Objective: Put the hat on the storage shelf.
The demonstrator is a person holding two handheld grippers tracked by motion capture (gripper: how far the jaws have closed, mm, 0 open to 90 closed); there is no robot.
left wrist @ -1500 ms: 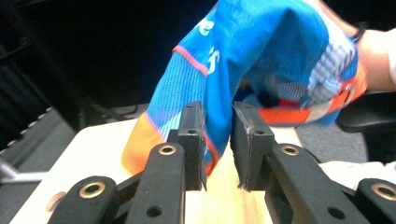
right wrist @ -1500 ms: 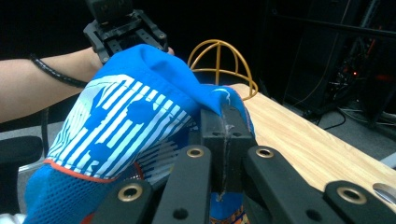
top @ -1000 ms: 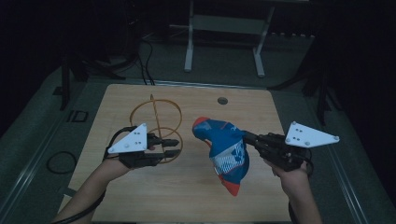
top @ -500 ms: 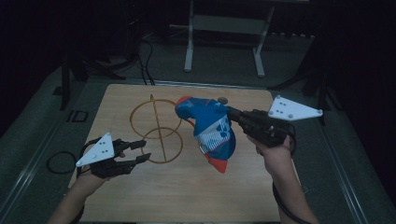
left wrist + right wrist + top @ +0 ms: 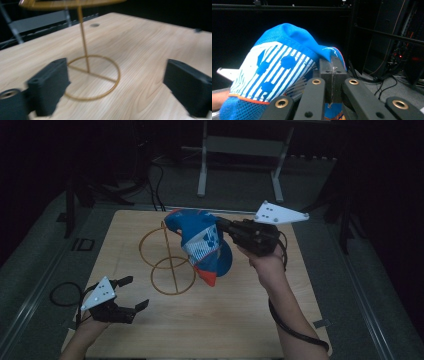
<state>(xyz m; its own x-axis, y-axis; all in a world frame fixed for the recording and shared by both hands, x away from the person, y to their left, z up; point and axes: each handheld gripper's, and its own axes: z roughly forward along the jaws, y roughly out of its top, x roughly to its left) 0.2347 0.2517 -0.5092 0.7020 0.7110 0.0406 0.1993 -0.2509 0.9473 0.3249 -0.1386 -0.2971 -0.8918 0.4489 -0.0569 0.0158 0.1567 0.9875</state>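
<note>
Cap [image 5: 202, 245]: centre frame, above wire stand [image 5: 167, 262], pinched in right gripper [image 5: 222, 227] jaws. Soft, light, floppy fabric; probably best gripped at stiff brim/seam. Left gripper [image 5: 131, 292], lower left over table [image 5: 240, 320]: jaws just opened, nothing between.

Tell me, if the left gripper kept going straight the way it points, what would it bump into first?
Probably the wire stand. The open left gripper looks straight at its base ring and upright rod on the table; how far off is hard to judge.
</note>
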